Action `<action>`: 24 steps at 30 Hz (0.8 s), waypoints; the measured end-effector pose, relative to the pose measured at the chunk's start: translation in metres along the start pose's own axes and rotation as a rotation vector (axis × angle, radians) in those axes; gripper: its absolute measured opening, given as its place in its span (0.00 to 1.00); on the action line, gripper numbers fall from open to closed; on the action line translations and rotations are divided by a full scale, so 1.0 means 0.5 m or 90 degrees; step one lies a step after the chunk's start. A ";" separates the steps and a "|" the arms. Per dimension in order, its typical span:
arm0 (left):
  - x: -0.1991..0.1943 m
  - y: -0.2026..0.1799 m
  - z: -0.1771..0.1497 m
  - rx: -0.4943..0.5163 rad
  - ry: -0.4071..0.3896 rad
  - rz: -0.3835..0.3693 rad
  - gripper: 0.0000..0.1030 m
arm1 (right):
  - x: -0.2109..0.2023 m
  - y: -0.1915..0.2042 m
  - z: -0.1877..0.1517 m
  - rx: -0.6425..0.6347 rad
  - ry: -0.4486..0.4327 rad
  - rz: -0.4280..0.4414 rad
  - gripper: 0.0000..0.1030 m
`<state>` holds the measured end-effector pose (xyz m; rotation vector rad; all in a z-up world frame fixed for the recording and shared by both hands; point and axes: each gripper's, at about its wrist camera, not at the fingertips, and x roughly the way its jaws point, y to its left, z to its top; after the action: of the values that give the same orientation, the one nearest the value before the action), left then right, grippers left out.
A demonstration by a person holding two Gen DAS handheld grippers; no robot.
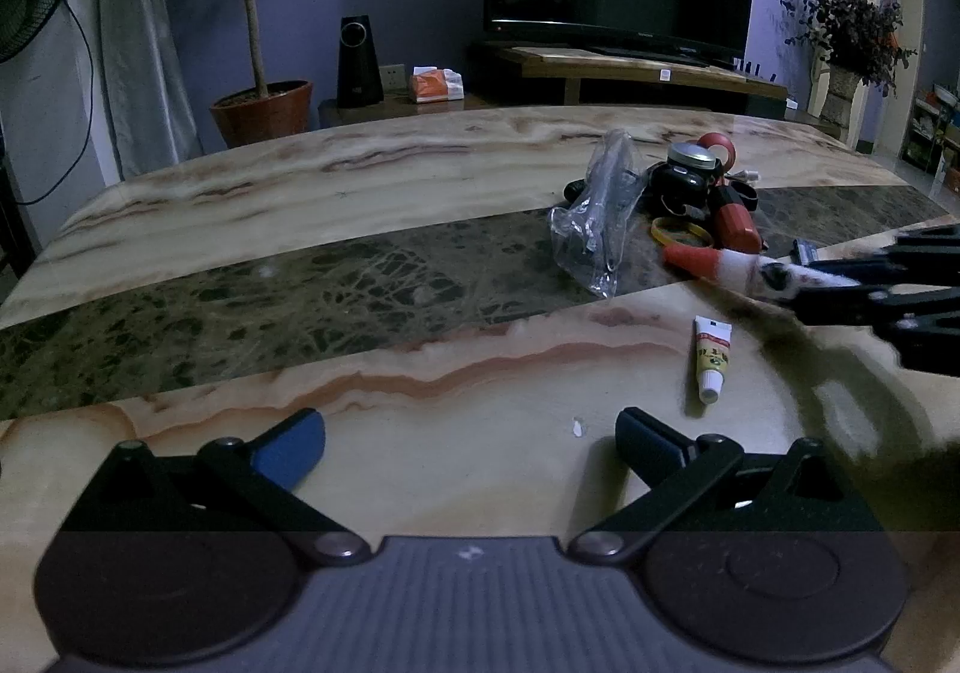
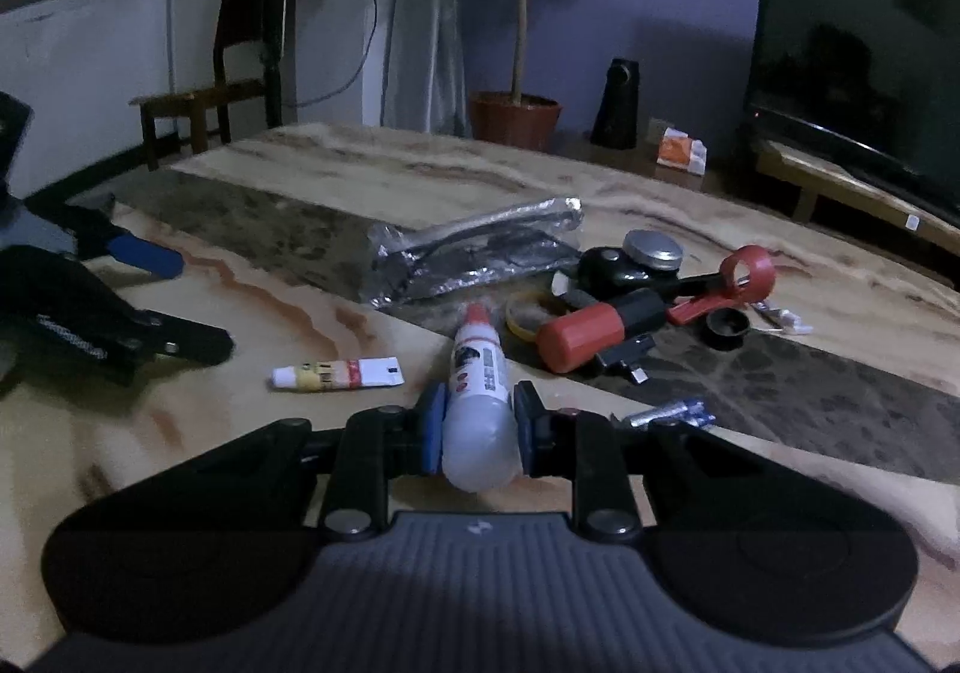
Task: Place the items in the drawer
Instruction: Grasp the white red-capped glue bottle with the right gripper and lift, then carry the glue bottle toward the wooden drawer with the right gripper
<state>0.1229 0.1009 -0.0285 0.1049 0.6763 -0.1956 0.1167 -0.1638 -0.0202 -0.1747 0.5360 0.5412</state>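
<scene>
left gripper: jaws wide apart | right gripper: jaws clamped

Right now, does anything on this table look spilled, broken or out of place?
Nothing looks spilled or broken. The clutter is a loose pile: a crumpled plastic bag beside a red and black cylinder. A small tube lies apart from it. The right gripper holds a white glue bottle.

You see both fisheye views dim and bluish, edges bowed, corners vignetted; motion blur smears the right gripper, and soft glare sheens the marble table.
</scene>
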 end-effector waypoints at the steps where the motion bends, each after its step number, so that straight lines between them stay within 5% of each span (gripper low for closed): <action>1: 0.000 0.000 0.000 0.000 0.000 0.000 1.00 | -0.012 0.000 -0.001 0.002 -0.005 0.002 0.26; 8: 0.000 0.000 0.000 0.000 0.000 0.000 1.00 | -0.095 -0.006 -0.021 0.022 -0.019 0.001 0.26; 14: 0.000 0.000 0.000 0.000 0.000 0.000 1.00 | -0.128 0.010 -0.066 -0.003 0.034 0.009 0.26; 24: 0.000 0.000 0.000 0.000 0.000 0.000 1.00 | -0.112 0.024 -0.077 0.003 0.067 0.032 0.27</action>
<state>0.1229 0.1009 -0.0285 0.1049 0.6763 -0.1956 0.0528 -0.1901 -0.0236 -0.1860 0.6456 0.5816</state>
